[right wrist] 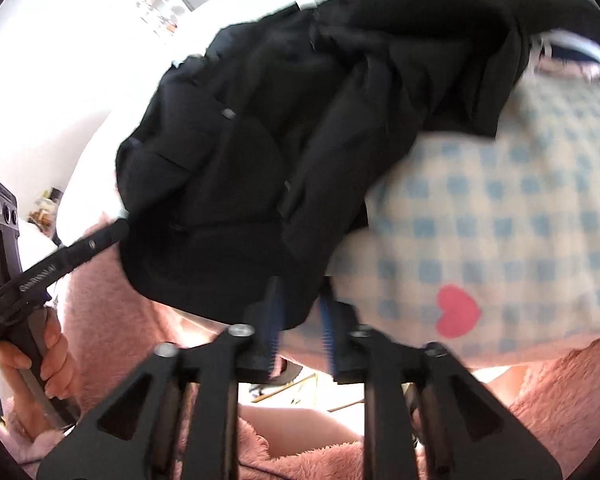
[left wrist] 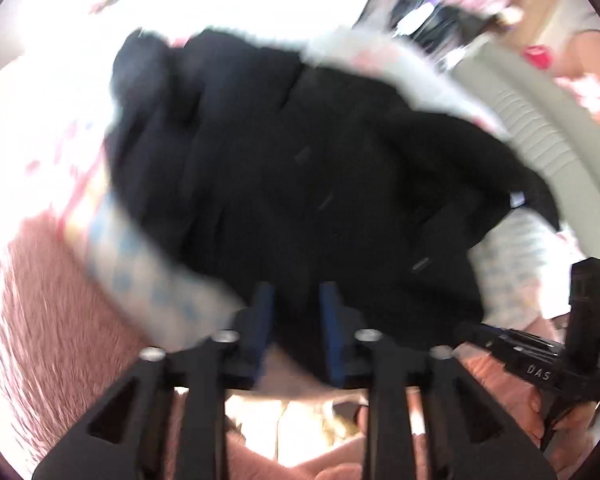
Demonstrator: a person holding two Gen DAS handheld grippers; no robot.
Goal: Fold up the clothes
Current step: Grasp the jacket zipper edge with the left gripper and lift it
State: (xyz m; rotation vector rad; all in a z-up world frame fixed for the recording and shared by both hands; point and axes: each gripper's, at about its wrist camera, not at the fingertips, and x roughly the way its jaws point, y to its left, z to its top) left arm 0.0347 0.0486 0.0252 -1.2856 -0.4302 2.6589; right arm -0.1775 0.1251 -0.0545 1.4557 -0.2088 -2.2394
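A black garment [left wrist: 300, 168] lies crumpled over a blue-checked cloth [left wrist: 140, 280], and the left wrist view of it is blurred. My left gripper [left wrist: 296, 320] is at the garment's near edge, and its blue fingers [left wrist: 262, 316] are shut on a fold of the black cloth. In the right wrist view the same black garment [right wrist: 252, 152] hangs down to my right gripper [right wrist: 300, 316], which is shut on its lower corner. A hand [right wrist: 40, 348] holds the left gripper's handle [right wrist: 4, 240] at the garment's left side.
The blue-checked cloth [right wrist: 492, 224] carries a red heart [right wrist: 456, 312] and lies right of the garment. Pink fluffy fabric [right wrist: 560, 392] covers the near side. A white bed surface [right wrist: 60, 80] spreads to the left. A ribbed beige edge [left wrist: 540, 136] curves at the right.
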